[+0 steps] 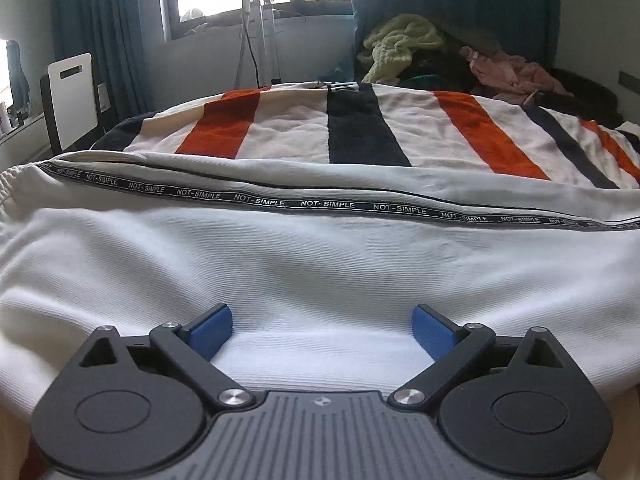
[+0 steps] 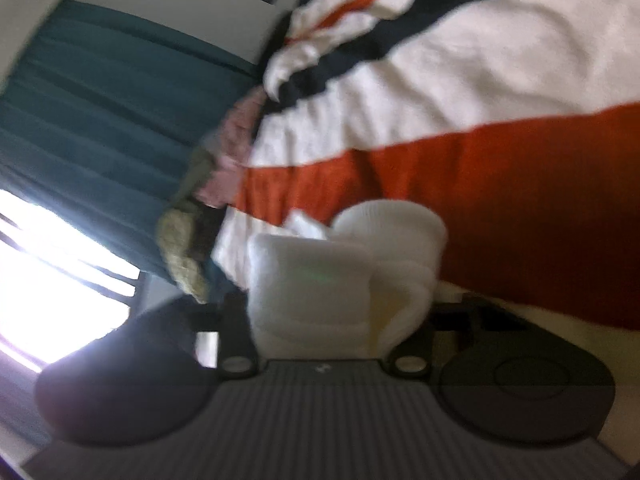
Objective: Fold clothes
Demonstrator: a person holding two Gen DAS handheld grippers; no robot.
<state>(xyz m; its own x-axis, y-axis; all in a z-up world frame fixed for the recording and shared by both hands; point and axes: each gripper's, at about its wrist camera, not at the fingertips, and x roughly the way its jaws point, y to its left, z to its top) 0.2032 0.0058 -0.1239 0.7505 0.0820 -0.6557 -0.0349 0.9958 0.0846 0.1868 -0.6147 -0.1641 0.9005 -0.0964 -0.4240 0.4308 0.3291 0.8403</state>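
Observation:
A white ribbed garment (image 1: 320, 264) with a black "NOT-SIMPLE" trim band (image 1: 328, 204) lies spread across the bed in the left wrist view. My left gripper (image 1: 322, 320) sits low over its near part, open, its blue pads (image 1: 210, 330) wide apart with only flat cloth between them. The right wrist view is blurred and rolled. There my right gripper (image 2: 340, 292) is shut on a bunched fold of the white garment (image 2: 312, 280), which bulges out of the jaws and hides the pads.
A white, orange and navy striped blanket (image 1: 352, 128) covers the bed behind the garment. A heap of other clothes (image 1: 404, 48) lies at the far right by teal curtains (image 1: 460, 8). A white chair (image 1: 74, 96) and a metal stand (image 1: 256, 40) are near the window.

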